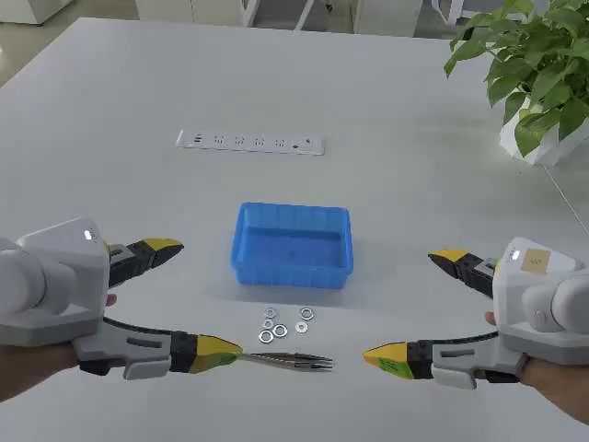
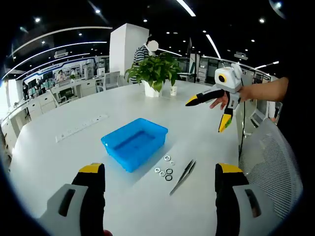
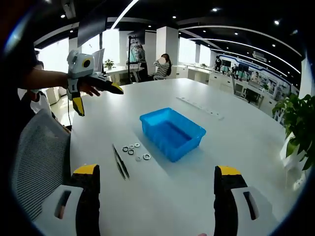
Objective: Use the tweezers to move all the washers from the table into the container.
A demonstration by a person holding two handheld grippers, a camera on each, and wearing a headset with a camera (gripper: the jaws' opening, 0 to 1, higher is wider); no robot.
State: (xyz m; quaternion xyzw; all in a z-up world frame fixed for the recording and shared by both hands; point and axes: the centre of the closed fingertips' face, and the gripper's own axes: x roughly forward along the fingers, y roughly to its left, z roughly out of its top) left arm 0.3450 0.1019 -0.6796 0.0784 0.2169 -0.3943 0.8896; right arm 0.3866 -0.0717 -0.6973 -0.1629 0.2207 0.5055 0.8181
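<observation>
**Grippers open, tweezers not yet picked up**

Your left gripper (image 1: 207, 297) hangs over the table (image 1: 110, 110) with its jaws spread wide and nothing between them. Its lower jaw points toward the left end of the tweezers (image 1: 285, 360) but does not touch them. The tweezers lie flat across your front, just nearer you than the washers (image 1: 285, 322), which sit in a loose cluster on the bare top. Just beyond the washers stands the blue container (image 1: 291, 273). No washer is visible in it, so I judge the task is at its very start. Your right gripper (image 1: 398, 304) is likewise wide open and empty, clear of the tweezers' right end.

Expect the tweezers to be thin, stiff along their length, springy and slick. They will be awkward to get under, since they lie flat on a smooth top. Take them across both arms about mid-length, so your squeeze closes the tips. I cannot tell for sure which end is the tips. The washers look light, flat and slippery, so pinch each one gently by its rim or it may flick away.
</observation>
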